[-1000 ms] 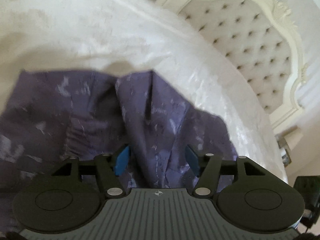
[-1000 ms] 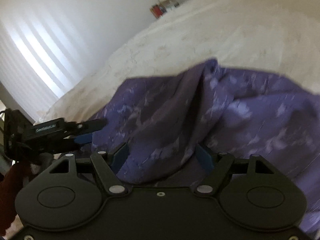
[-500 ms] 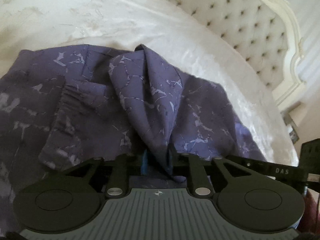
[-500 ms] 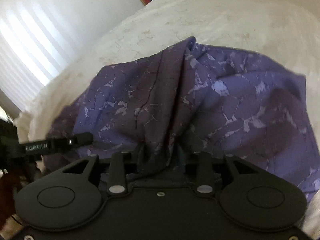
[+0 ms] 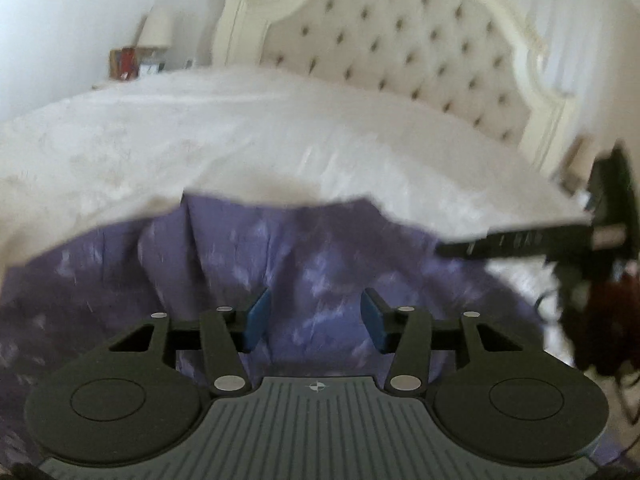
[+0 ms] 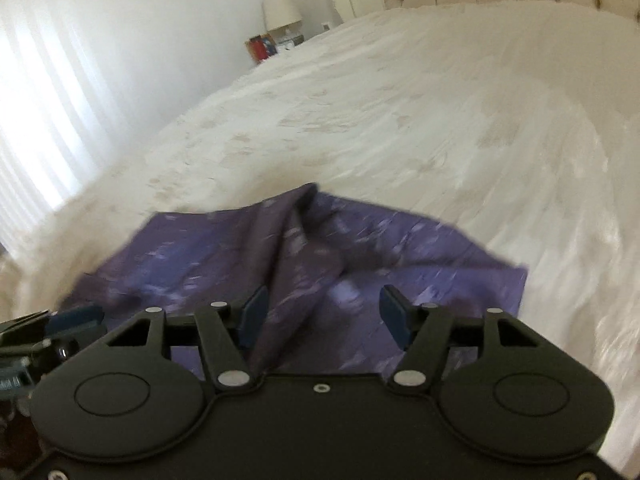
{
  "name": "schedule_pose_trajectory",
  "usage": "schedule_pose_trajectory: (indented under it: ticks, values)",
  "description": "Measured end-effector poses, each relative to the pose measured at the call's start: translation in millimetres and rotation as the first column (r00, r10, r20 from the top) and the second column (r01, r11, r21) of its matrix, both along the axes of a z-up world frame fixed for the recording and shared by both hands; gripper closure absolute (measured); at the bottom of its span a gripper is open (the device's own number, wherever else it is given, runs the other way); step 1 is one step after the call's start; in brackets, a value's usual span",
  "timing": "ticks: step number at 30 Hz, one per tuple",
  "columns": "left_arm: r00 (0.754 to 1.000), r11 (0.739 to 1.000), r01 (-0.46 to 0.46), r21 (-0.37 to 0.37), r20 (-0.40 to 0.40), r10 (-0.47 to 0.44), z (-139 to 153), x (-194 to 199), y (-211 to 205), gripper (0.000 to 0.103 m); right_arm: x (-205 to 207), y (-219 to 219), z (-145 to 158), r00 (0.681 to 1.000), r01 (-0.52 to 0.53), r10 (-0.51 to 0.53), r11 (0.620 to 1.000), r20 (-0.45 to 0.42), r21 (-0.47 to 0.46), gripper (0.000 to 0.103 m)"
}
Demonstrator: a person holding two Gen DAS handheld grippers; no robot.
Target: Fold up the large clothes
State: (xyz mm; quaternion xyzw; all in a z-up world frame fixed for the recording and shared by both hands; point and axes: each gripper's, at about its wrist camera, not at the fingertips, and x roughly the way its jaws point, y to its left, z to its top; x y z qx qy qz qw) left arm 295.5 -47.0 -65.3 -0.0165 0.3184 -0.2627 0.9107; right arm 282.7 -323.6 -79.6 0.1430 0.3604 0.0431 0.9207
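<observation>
**Purple garment on the bed, both jaws spread**

We see the purple, pale-mottled thin fabric garment [image 5: 320, 264] lying rumpled on the white, faintly patterned bedspread [image 6: 400, 120], directly ahead of and beneath both sets of jaws. A raised crease runs forward between the right gripper's [image 6: 324, 312] spread jaws. The left gripper's [image 5: 316, 316] jaws are also spread, holding nothing. Beyond stands a cream button-tufted headboard [image 5: 400, 52].

Bright daylight from window blinds [image 6: 36, 128], motion blur throughout, fisheye-bent edges
</observation>
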Motion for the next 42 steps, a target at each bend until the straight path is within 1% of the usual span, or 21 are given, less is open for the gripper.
schedule_pose_trajectory:
  ticks: [3,6,9,11,12,13,14,15,17,20,23,24,25,26,28,30,32,33,35,39,42]
  values:
    - [0.994,0.999,-0.016,0.045,-0.110,0.020,-30.7,9.5,-4.5,0.055,12.9,6.3,-0.7,1.000,-0.021,0.022,0.998,0.004,-0.062,0.040]
    - [0.999,0.998,-0.004,0.063,-0.047,0.007,-37.4,-0.4,-2.5,0.055,20.3,16.4,4.4,0.998,-0.060,0.061,0.993,0.011,-0.106,0.040]
    - [0.999,0.998,-0.001,0.070,-0.040,0.004,-37.5,0.5,-6.0,0.054,31.4,29.1,5.0,0.995,-0.096,0.099,0.982,0.012,-0.165,0.047]
    - [0.999,0.998,-0.005,0.056,-0.047,0.007,-37.8,1.7,-6.4,0.054,39.9,36.9,1.8,0.994,-0.111,0.113,0.972,0.000,-0.207,0.062]
    - [0.999,0.999,-0.005,0.052,-0.047,0.008,-38.0,1.3,-5.8,0.054,43.5,39.6,0.5,0.993,-0.116,0.117,0.970,-0.007,-0.216,0.066]
    - [0.999,0.999,-0.006,0.049,-0.044,0.008,-38.1,0.7,-5.1,0.054,46.1,40.6,-1.2,0.992,-0.124,0.125,0.969,-0.011,-0.214,0.078]
    - [0.999,0.999,-0.007,0.048,-0.042,0.009,-38.9,0.2,-5.2,0.054,47.8,42.3,-1.6,0.991,-0.135,0.135,0.968,-0.012,-0.211,0.094]
    - [0.999,0.999,-0.007,0.044,-0.039,0.009,-39.5,-0.6,-3.1,0.054,48.1,43.2,-0.3,0.989,-0.145,0.147,0.968,-0.005,-0.206,0.097]
    - [0.999,1.000,-0.012,0.028,-0.034,0.013,-41.1,-1.1,-2.6,0.054,45.6,38.0,3.5,0.996,-0.080,0.089,0.974,0.031,-0.214,0.097]
    - [0.999,1.000,-0.017,0.020,-0.027,0.018,-42.9,-2.4,-2.3,0.054,51.9,14.0,-12.4,1.000,0.003,-0.007,0.991,-0.026,-0.130,0.097]
    - [1.000,0.999,-0.018,0.026,-0.025,0.019,-42.0,-4.2,-3.5,0.054,49.8,10.3,-22.5,0.999,0.003,-0.008,0.992,-0.045,-0.123,0.097]
    - [0.999,1.000,-0.017,0.024,-0.026,0.018,-41.3,-4.3,-3.1,0.054,48.3,10.0,-20.7,0.999,0.010,-0.015,0.993,-0.038,-0.121,0.095]
    - [0.999,1.000,-0.015,0.020,-0.028,0.016,-41.2,-5.5,-0.7,0.053,46.0,9.2,-17.4,0.999,0.016,-0.019,0.994,-0.028,-0.108,0.080]
    - [0.999,1.000,-0.015,0.017,-0.033,0.015,-39.8,-5.9,0.4,0.053,42.8,7.9,-13.5,0.999,0.030,-0.032,0.994,-0.016,-0.103,0.054]
    - [0.999,1.000,-0.016,0.014,-0.037,0.016,-35.3,-6.5,3.8,0.052,34.8,6.4,-5.7,0.999,0.053,-0.052,0.994,0.016,-0.097,0.030]
    - [0.999,0.999,-0.030,0.015,-0.014,0.030,-26.5,-9.9,9.0,0.050,22.0,3.1,2.7,0.996,0.073,-0.068,0.993,0.061,-0.091,0.030]
    - [0.997,0.998,-0.060,0.003,0.047,0.060,-15.0,-14.4,16.4,0.041,7.9,7.9,12.4,0.993,0.067,-0.056,0.993,0.107,-0.099,0.030]
    - [0.995,0.997,-0.073,-0.003,0.069,0.073,-11.2,-15.1,19.3,0.039,2.0,12.7,17.0,0.991,0.058,-0.045,0.993,0.128,-0.105,0.030]
    - [0.990,0.994,-0.108,-0.005,0.087,0.108,-7.0,-11.2,23.9,0.033,-6.5,28.4,24.6,0.987,0.022,-0.003,0.993,0.161,-0.118,0.030]
    - [0.987,0.988,-0.157,0.004,0.023,0.157,-14.5,4.0,29.1,0.033,-12.8,58.1,24.9,0.983,-0.074,0.101,0.982,0.155,-0.173,0.031]
    - [0.976,0.978,-0.209,0.014,-0.061,0.209,-28.9,15.8,39.5,0.034,-7.8,62.4,6.1,0.992,-0.071,0.092,0.969,0.081,-0.235,0.031]
